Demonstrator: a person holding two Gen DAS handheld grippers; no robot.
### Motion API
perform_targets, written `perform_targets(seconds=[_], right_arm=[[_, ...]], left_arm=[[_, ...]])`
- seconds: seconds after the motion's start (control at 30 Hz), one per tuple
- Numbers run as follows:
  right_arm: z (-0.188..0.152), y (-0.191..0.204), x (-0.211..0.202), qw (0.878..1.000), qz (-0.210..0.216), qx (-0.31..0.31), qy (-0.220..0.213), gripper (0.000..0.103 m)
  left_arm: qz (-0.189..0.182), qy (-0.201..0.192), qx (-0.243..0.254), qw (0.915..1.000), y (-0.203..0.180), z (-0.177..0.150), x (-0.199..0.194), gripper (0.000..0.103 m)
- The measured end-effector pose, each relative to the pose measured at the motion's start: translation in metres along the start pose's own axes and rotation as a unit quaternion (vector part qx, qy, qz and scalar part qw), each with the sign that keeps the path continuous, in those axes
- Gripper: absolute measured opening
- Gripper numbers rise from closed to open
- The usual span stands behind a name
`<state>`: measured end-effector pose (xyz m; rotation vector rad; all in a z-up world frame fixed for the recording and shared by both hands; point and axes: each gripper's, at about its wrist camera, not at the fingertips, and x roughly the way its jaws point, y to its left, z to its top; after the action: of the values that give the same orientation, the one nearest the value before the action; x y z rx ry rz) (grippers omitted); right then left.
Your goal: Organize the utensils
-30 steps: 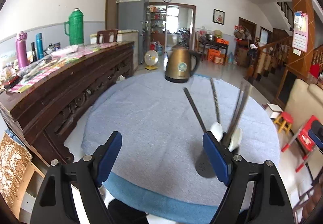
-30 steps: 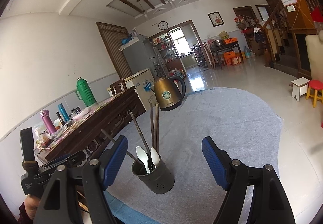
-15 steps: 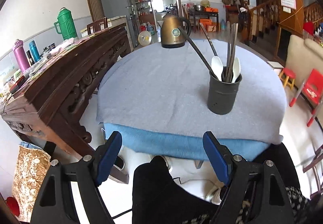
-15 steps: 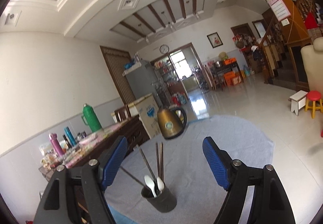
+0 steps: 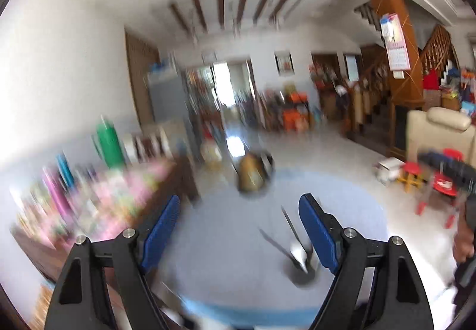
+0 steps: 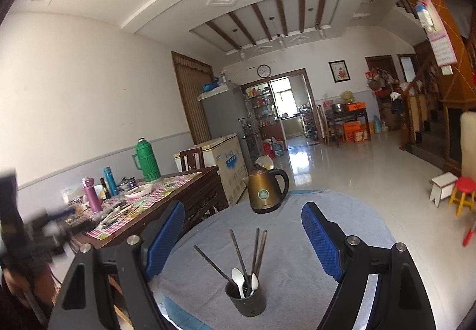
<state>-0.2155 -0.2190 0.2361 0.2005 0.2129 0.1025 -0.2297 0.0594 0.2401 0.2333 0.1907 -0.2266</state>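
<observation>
A dark grey, round holder (image 6: 245,299) stands upright on the table (image 6: 342,220), which is round and covered with a pale blue-grey cloth, a brighter blue layer showing at its near edge. The holder has small holes low in its wall and sits near the front edge of the table, well apart from the brass-coloured kettle (image 6: 267,190) at the far side. Inside it stand two white spoons (image 6: 239,277) with their bowls up, side by side just above the rim, and several long dark chopsticks (image 6: 258,249): some rise nearly straight, one leans a little to the left, and another slants far out to the left. The right gripper (image 6: 242,233) hangs above the table with its blue-padded jaws spread wide; they have just been opening a little further, and nothing is between the pads, the holder showing lower down in the gap. The left gripper (image 5: 239,224) is likewise wide open and holds nothing; its view is heavily smeared, yet the holder (image 5: 299,272) can be made out as a dark blur beside the right-hand pad, with a pale spoon and thin dark sticks poking up from it. To the left of the table runs a dark carved sideboard (image 6: 196,196) bearing a green flask (image 6: 146,162), a pink bottle (image 6: 91,194) and a blue bottle (image 6: 110,184).
</observation>
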Motion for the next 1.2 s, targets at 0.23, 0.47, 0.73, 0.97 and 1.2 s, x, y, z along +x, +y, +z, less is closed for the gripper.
perform_targets(seconds=[0.23,0.47,0.73,0.97,1.2], right_arm=[[0.043,0.006,-0.009,1.000,0.000,-0.005,-0.003,0.084],[0.095,-0.011,-0.018,1.000,-0.015,-0.001,-0.024,0.084],[0.213,-0.049,-0.062,0.992,-0.106,0.000,-0.066,0.084],[0.337,-0.091,-0.166,0.966,-0.224,0.029,-0.125,0.084],[0.361,-0.058,-0.228,0.947,-0.276,-0.003,-0.164,0.089]], left_arm=[[0.121,-0.099,0.089,0.9836,0.022,0.104,-0.062,0.096],[0.249,-0.123,0.081,0.9573,0.068,0.172,-0.101,0.096],[0.391,-0.155,0.060,0.9054,0.139,0.231,-0.168,0.100],[0.475,-0.158,0.062,0.8634,0.193,0.253,-0.213,0.100],[0.385,-0.128,0.064,0.9119,0.167,0.201,-0.144,0.102]])
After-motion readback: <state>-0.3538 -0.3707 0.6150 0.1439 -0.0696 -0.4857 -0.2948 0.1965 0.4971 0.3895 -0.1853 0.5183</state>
